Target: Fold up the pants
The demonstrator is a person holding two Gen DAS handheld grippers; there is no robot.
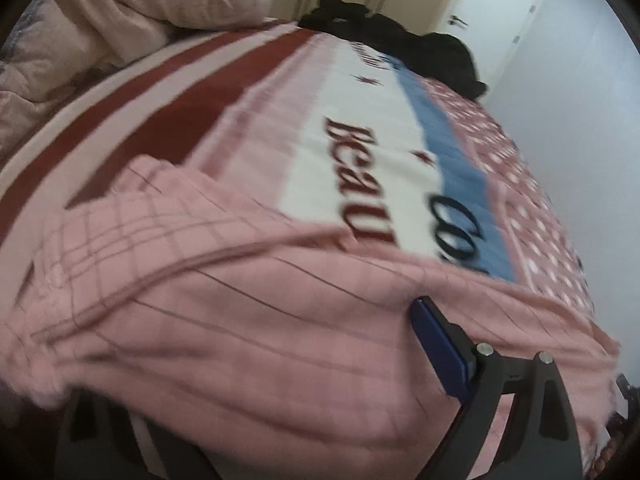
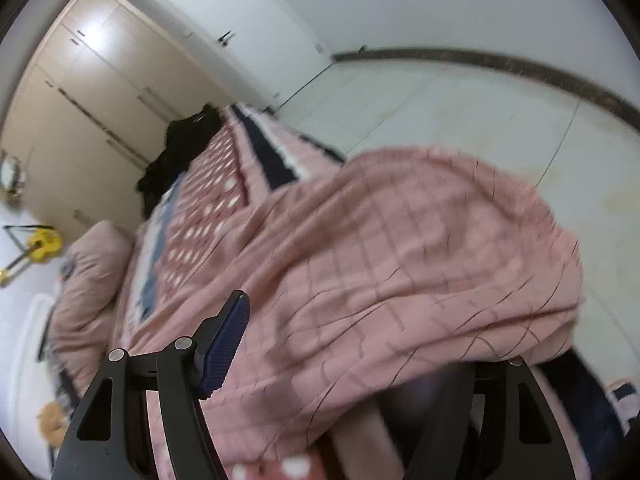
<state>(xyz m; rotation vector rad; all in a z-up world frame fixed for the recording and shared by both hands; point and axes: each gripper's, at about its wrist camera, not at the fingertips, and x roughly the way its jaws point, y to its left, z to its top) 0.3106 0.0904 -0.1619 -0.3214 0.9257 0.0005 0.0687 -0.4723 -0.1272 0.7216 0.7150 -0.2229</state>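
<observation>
The pink checked pants (image 1: 224, 300) lie bunched across the near part of the bed and drape over both grippers. In the left wrist view only one blue-padded finger (image 1: 438, 350) of my left gripper (image 1: 280, 392) shows; the other is under the cloth. In the right wrist view the pants (image 2: 400, 272) cover the right side of my right gripper (image 2: 352, 360); its left blue pad (image 2: 226, 346) shows. Both views are blurred. The pads stand wide apart, with cloth lying between them.
The bed carries a printed blanket (image 1: 360, 120) with red stripes, lettering and a blue band. A dark garment pile (image 1: 400, 40) lies at its far end. A pink quilt (image 1: 120, 12) sits at the left. Wardrobe (image 2: 92, 92), door and tiled floor (image 2: 480, 112) lie beyond.
</observation>
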